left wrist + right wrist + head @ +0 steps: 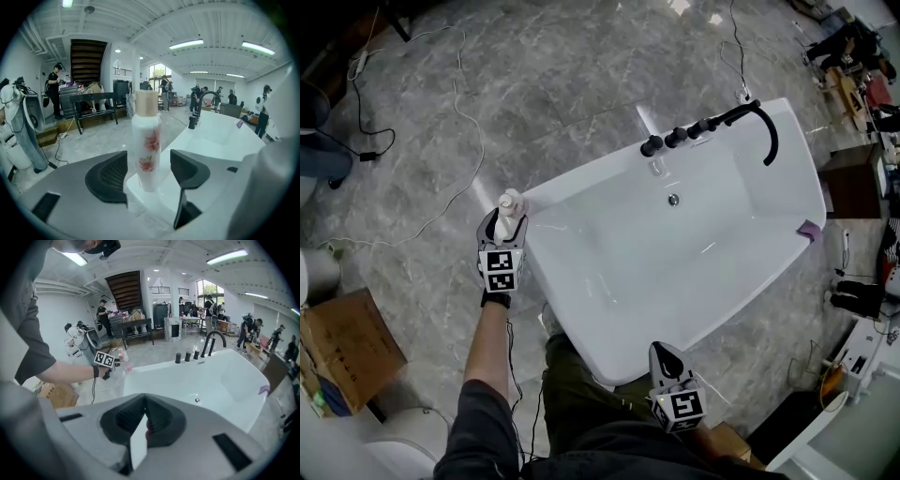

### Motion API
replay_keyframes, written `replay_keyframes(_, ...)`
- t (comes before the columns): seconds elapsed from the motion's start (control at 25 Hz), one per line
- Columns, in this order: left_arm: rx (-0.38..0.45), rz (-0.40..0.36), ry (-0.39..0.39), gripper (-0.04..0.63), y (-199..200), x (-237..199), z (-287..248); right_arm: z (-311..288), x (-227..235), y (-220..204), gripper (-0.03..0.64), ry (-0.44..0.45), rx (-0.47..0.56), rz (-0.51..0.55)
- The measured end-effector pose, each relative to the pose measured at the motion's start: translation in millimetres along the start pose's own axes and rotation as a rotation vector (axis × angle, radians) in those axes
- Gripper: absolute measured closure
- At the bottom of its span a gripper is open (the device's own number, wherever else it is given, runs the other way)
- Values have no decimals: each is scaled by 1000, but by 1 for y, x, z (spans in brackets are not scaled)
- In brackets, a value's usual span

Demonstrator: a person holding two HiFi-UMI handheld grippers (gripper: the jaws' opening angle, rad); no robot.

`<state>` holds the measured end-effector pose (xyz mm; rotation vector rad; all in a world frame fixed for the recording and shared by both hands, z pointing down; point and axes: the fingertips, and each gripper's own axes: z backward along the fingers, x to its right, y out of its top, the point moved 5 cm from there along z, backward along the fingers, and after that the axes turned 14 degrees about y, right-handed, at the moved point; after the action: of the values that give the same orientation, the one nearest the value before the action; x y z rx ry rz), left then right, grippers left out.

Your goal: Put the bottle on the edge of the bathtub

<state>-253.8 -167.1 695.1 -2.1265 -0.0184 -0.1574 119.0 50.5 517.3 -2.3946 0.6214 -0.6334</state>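
Note:
A white bottle point(510, 204) with a red flower print and a beige cap stands upright on the corner rim of the white bathtub point(581, 178). My left gripper point(508, 223) is around it and open. In the left gripper view the bottle point(146, 145) rests on the rim point(157, 199), with a gap to each pad. My right gripper point(667, 354) hangs over the tub's near rim with its jaws shut. In the right gripper view a white sliver shows low between the right gripper's point(145, 404) pads; I cannot tell what it is. That view also shows the bottle point(124, 361) far off.
A black faucet point(750, 117) and knobs sit on the tub's far rim. A small purple item point(809, 229) lies on the right rim. A cardboard box point(347, 347) and cables point(459, 112) are on the grey floor at left. People stand in the background.

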Motion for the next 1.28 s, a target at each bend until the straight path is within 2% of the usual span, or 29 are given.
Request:
replay_keyframes(0.28, 27, 28, 33, 329, 36, -4, 67, 21, -10, 29, 615, 51, 82, 56)
replay_keyframes(0.64, 86, 74, 64, 360, 97, 6, 188, 61, -32, 65, 615, 136, 201, 133)
replay_keyframes(0.96, 145, 46, 76, 399, 137, 26, 287, 101, -53, 84, 615, 195, 299, 207)
replay_keyframes(1.28, 167, 40, 90, 440, 155, 55, 365, 136, -63, 92, 615, 231, 370, 248)
